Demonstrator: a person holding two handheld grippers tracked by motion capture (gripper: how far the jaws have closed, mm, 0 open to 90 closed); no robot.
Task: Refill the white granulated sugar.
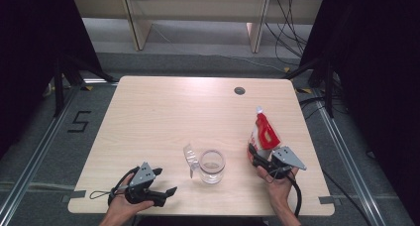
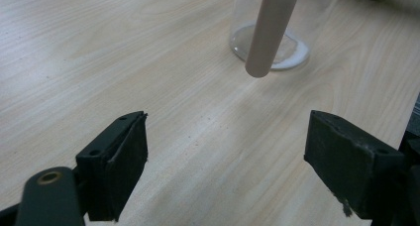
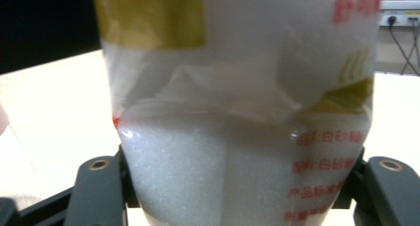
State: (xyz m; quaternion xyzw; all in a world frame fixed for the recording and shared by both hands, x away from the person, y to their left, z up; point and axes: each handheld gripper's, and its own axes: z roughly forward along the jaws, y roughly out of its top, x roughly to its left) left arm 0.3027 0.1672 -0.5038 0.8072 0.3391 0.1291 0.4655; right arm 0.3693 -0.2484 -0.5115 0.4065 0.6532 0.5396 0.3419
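We see the sugar bag (image 3: 242, 112) cut off at top and bottom in the right gripper view, hiding the jaw pads; its small print stays unreadable

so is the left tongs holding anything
No, the left tongs stand wide open over bare wooden table, short of the clear glass jar.

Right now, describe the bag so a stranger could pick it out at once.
On the wooden table, look at its right side near the front edge. The bag stands there between the right gripper's fingers, beside the glass jar. It alone is red and white, with white grains inside.
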